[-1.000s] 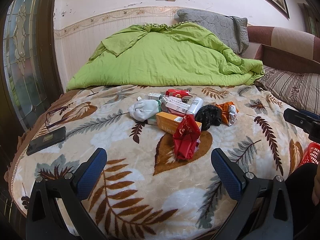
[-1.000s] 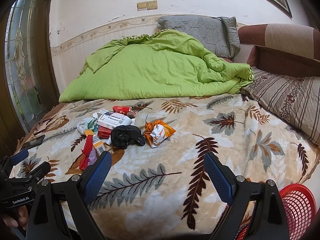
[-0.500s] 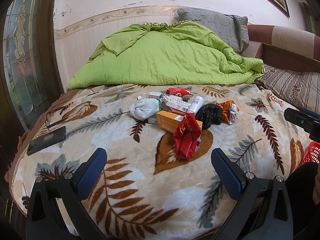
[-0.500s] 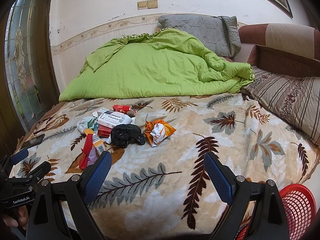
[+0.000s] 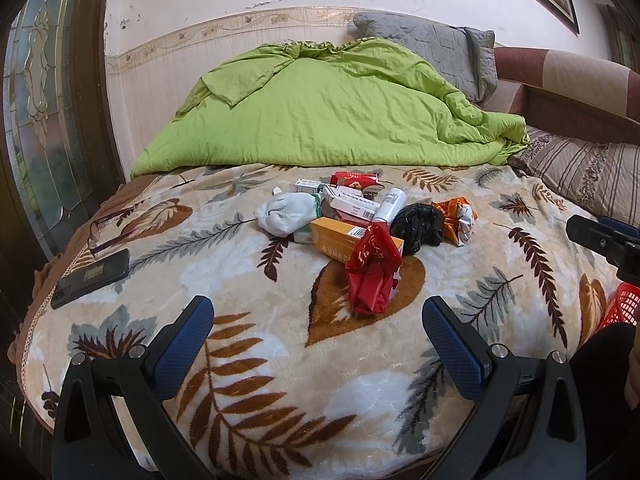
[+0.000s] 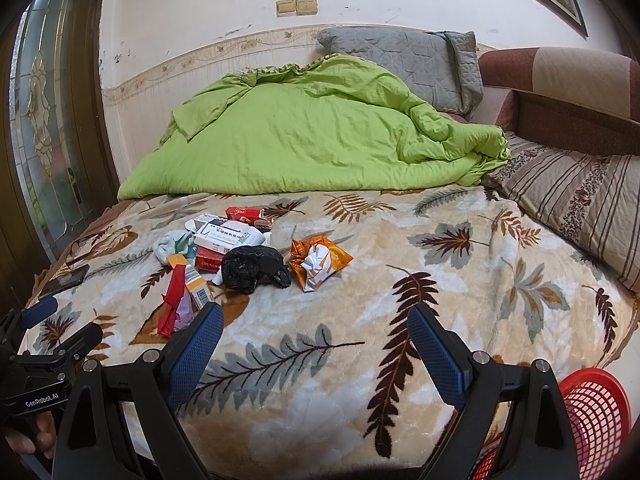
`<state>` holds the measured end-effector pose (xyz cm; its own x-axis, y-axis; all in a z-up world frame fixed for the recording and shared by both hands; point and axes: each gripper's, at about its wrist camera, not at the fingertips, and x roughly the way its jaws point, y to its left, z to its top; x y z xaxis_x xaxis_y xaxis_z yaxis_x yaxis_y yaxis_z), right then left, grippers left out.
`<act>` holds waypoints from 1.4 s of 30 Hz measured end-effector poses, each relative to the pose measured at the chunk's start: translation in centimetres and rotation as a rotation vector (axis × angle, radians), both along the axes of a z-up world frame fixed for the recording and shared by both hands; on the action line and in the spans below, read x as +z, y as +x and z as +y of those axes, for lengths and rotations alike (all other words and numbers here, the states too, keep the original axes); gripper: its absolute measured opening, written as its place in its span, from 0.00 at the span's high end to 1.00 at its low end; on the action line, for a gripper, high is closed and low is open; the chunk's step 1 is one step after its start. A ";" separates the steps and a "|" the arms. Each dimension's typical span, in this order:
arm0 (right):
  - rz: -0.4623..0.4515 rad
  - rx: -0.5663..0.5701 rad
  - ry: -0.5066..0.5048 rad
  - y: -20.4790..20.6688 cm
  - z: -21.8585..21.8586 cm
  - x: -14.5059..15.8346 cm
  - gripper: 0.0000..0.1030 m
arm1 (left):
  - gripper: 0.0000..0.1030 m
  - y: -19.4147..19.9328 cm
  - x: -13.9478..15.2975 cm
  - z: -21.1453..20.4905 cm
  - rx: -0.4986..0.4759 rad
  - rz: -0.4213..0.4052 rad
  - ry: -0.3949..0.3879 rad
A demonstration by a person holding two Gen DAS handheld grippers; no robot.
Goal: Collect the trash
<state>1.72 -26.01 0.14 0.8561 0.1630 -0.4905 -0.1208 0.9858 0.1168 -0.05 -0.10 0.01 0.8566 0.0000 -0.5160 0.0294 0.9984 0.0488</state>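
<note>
Hovering at the lower edge of each wrist view, the left gripper (image 5: 318, 326) and right gripper (image 6: 316, 332) both stand wide apart and hold nothing. Nearest the left gripper, at frame centre, lies a red wrapper (image 5: 372, 276), limp and crinkled; a shallow pinch would likely slip off it or snag the plush leaf-print blanket (image 5: 280, 380) beneath. Just behind, the orange box (image 5: 348, 240), black bag (image 5: 418, 222) and orange foil packet (image 5: 456, 220) touch one another, so one grab may drag a neighbour. Further back sit the white cartons (image 5: 348, 200) and a white crumpled bag (image 5: 286, 214). A dark phone (image 5: 90, 278) at centre left is probably not trash and risks being swept up. The red basket (image 6: 592, 416) sits low at lower right, off the bed; a careless release could miss it.
</note>
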 end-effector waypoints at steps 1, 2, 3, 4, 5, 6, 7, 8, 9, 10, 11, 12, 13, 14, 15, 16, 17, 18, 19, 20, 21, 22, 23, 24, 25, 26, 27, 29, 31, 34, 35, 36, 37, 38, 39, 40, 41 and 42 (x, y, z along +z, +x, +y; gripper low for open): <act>0.000 0.000 0.000 0.0 0.0 0.0 0.07 | 0.00 0.0 0.0 0.0 0.003 -0.001 0.002; 0.001 0.001 0.000 0.0 0.0 0.0 0.07 | 0.00 -0.2 0.0 0.0 0.007 0.000 0.003; 0.002 0.000 -0.001 0.1 0.0 0.1 0.07 | 0.00 -0.3 -0.2 0.0 0.006 0.003 -0.001; 0.001 -0.001 -0.001 0.1 0.0 0.2 0.07 | 0.00 -0.4 -0.2 -0.1 0.001 0.006 -0.006; 0.001 0.001 0.000 0.1 0.1 0.3 0.07 | 0.00 -0.3 -0.3 -0.2 -0.001 0.007 -0.006; 0.003 0.001 -0.001 0.2 0.1 0.3 0.07 | 0.00 -0.4 -0.4 -0.3 -0.002 0.008 -0.009; 0.004 0.000 -0.001 0.1 0.0 0.0 0.07 | 0.00 -0.3 -0.4 -0.3 -0.006 0.008 -0.015; 0.005 0.000 0.000 0.1 -0.1 -0.1 0.07 | 0.00 -0.5 -0.6 -0.2 -0.013 0.011 -0.029; 0.008 0.000 0.005 0.1 -0.2 -0.1 0.07 | 0.00 -0.6 -0.9 0.0 -0.016 0.014 -0.041; 0.012 0.000 0.009 0.2 -0.2 -0.2 0.07 | 0.00 -0.6 -1.2 0.2 -0.017 0.017 -0.050; 0.015 0.001 0.010 0.3 0.0 -0.1 0.07 | 0.00 -0.7 -1.3 0.2 -0.021 0.021 -0.064; 0.023 0.000 0.015 0.5 -0.1 -0.3 0.07 | 0.00 -0.1 -1.9 0.7 -0.024 0.028 -0.073; 0.033 -0.001 0.025 0.6 -0.2 -0.5 0.07 | 0.00 0.0 -2.0 0.8 -0.028 0.036 -0.084; 0.041 -0.003 0.037 0.7 -0.4 -0.7 0.07 | 0.00 0.2 -2.0 0.7 -0.036 0.045 -0.094; 0.047 -0.004 0.043 0.9 -0.4 -0.8 0.07 | 0.00 0.6 -1.8 0.7 -0.045 0.058 -0.105; 0.053 -0.005 0.051 1.1 -0.5 -0.8 0.07 | 0.00 1.0 -1.8 0.6 -0.052 0.067 -0.114; 0.055 -0.006 0.056 1.0 -0.6 -1.0 0.07 | 0.00 1.4 -1.8 0.4 -0.060 0.076 -0.122; 0.057 -0.007 0.058 1.0 -0.6 -0.8 0.07 | 0.00 2.0 -1.8 0.1 -0.071 0.089 -0.130; 0.060 -0.006 0.059 1.1 -0.6 -0.8 0.07 | 0.00 2.6 -1.9 -0.3 -0.085 0.105 -0.134; 0.064 -0.005 0.059 1.3 -0.5 -0.7 0.07 | 0.00 3.4 -2.0 -0.7 -0.096 0.122 -0.136; 0.067 -0.003 0.060 1.3 -0.5 -0.7 0.07 | 0.00 4.3 -2.2 -0.9 -0.103 0.139 -0.140; 0.070 -0.002 0.061 1.4 -0.5 -0.7 0.07 | 0.00 5.1 -2.4 -1.3 -0.111 0.159 -0.144; 0.072 -0.002 0.062 1.4 -0.5 -0.7 0.07 | 0.00 6.2 -2.7 -1.6 -0.119 0.183 -0.146; 0.075 0.000 0.064 1.5 -0.5 -0.7 0.07 | 0.00 6.9 -2.9 -1.9 -0.120 0.198 -0.146; 0.080 0.000 0.067 1.6 -0.5 -0.7 0.07 | 0.00 7.8 -3.1 -2.0 -0.115 0.209 -0.140; 0.085 -0.003 0.073 1.7 -0.6 -0.8 0.07 | 0.02 8.6 -3.5 -2.2 -0.106 0.221 -0.134; 0.090 -0.007 0.082 1.9 -0.7 -0.8 0.07 | 0.06 9.4 -3.8 -2.2 -0.100 0.235 -0.132; 0.103 -0.012 0.100 2.4 -0.8 -0.9 0.07 | 0.19 10.8 -4.5 -2.3 -0.094 0.270 -0.128; 0.117 -0.015 0.125 2.8 -1.2 -1.0 0.07 | 0.30 11.7 -5.3 -2.2 -0.086 0.305 -0.120; 0.148 -0.006 0.164 4.3 -1.3 -1.1 0.07 | 0.43 12.1 -5.9 -2.3 -0.095 0.326 -0.122; 0.160 0.000 0.175 4.8 -1.3 -1.1 0.07 | 0.53 12.0 -5.9 -2.5 -0.100 0.323 -0.109; 0.176 0.007 0.186 5.6 -1.3 -1.2 0.07 | 0.57 12.2 -6.0 -2.4 -0.102 0.320 -0.096; 0.193 0.013 0.195 6.5 -1.2 -1.4 0.07 | 0.59 12.1 -6.0 -2.3 -0.104 0.316 -0.091; 0.216 0.018 0.204 7.6 -1.2 -1.6 0.07 | 0.60 12.0 -5.9 -2.2 -0.106 0.309 -0.093; 0.248 0.023 0.215 9.0 -1.1 -1.9 0.07 | 0.61 11.9 -5.8 -2.0 -0.110 0.304 -0.101; 0.275 0.024 0.227 10.4 -1.0 -2.4 0.08 | 0.62 11.8 -5.6 -1.8 -0.109 0.296 -0.105; 0.299 0.020 0.238 11.5 -1.0 -2.9 0.09 | 0.62 11.7 -5.5 -1.6 -0.105 0.285 -0.102; 0.326 0.010 0.251 12.7 -1.0 -3.4 0.14 | 0.63 11.7 -5.4 -1.5 -0.103 0.275 -0.097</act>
